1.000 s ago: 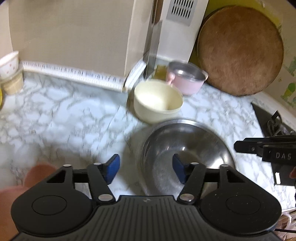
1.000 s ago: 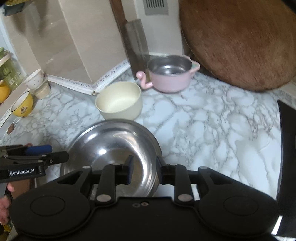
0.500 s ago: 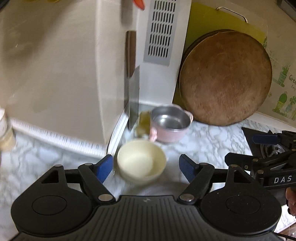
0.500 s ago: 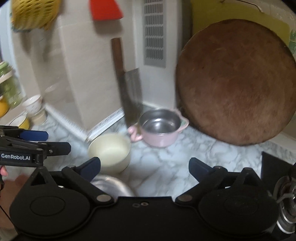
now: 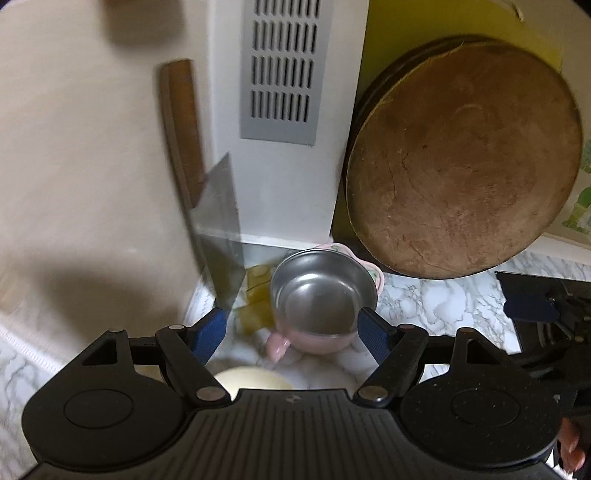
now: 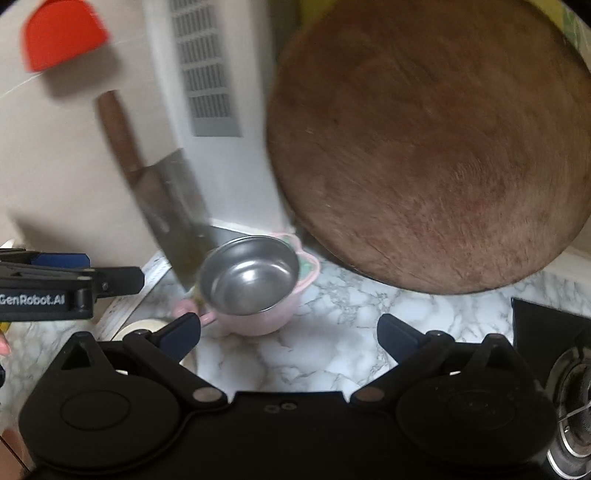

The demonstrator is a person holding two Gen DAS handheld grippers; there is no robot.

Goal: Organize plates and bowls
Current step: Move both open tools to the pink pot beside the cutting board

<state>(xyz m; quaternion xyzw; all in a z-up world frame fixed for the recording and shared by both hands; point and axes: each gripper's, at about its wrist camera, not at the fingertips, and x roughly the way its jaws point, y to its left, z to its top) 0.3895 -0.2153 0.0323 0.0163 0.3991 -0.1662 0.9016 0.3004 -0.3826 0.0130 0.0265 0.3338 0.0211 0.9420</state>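
A pink bowl with a steel lining and two handles (image 5: 321, 306) stands on the marble counter near the back corner; it also shows in the right wrist view (image 6: 253, 284). A cream bowl (image 5: 251, 378) sits just in front of it, mostly hidden behind my left gripper, and its rim shows in the right wrist view (image 6: 142, 326). My left gripper (image 5: 293, 334) is open and empty, just in front of the pink bowl. My right gripper (image 6: 288, 334) is open and empty, to the right of the pink bowl. The large steel bowl is out of view.
A cleaver (image 6: 166, 206) leans against the wall left of the pink bowl. A round wooden board (image 5: 461, 173) leans at the back right. A gas stove (image 6: 554, 343) is at the right edge. A red utensil (image 6: 62, 33) hangs on the wall.
Both grippers have risen and moved forward past the steel bowl and cream bowl toward the pink bowl. The right gripper, shut on the steel bowl's rim a second ago, has opened wide.
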